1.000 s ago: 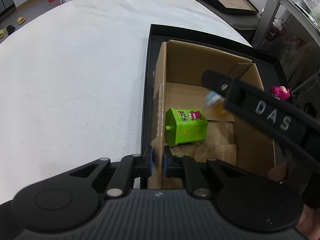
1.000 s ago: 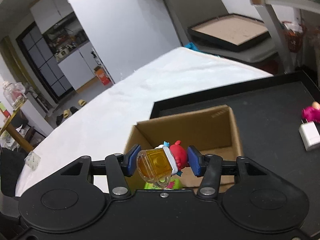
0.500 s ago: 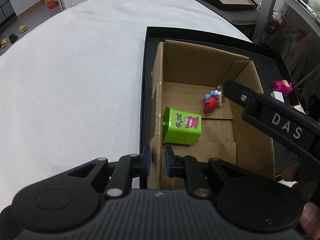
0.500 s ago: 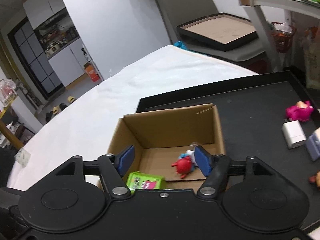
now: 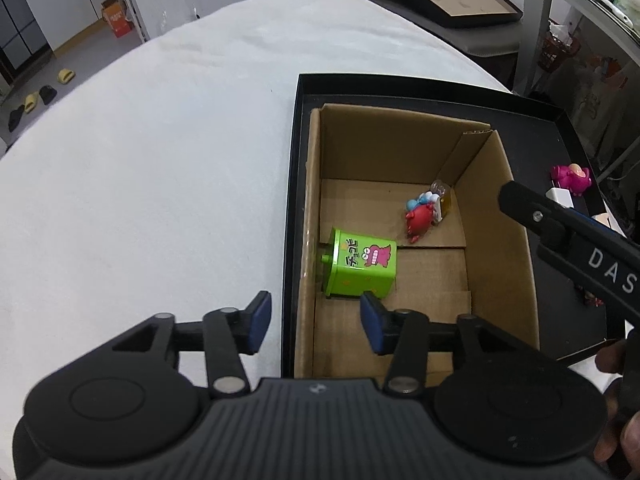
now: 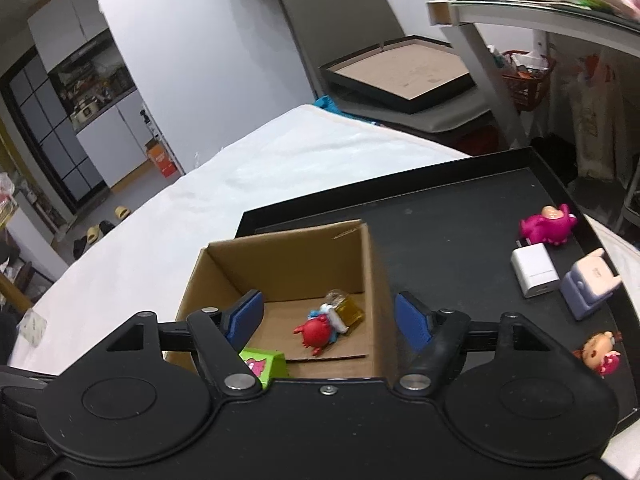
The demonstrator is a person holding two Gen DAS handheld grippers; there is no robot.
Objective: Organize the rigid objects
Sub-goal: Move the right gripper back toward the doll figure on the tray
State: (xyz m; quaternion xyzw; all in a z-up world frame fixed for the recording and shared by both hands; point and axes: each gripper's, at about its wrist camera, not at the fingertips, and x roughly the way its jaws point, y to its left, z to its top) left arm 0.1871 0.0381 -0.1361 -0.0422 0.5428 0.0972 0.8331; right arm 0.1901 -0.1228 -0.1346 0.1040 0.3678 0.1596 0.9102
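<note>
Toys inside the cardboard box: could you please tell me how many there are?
2: the green toy by the box's left wall, the red toy toward its far right corner. None appear hidden.

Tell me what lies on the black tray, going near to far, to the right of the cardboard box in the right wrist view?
Small doll in a red dress → lavender chair-shaped toy → white cube charger → magenta plush-like figure.
</note>
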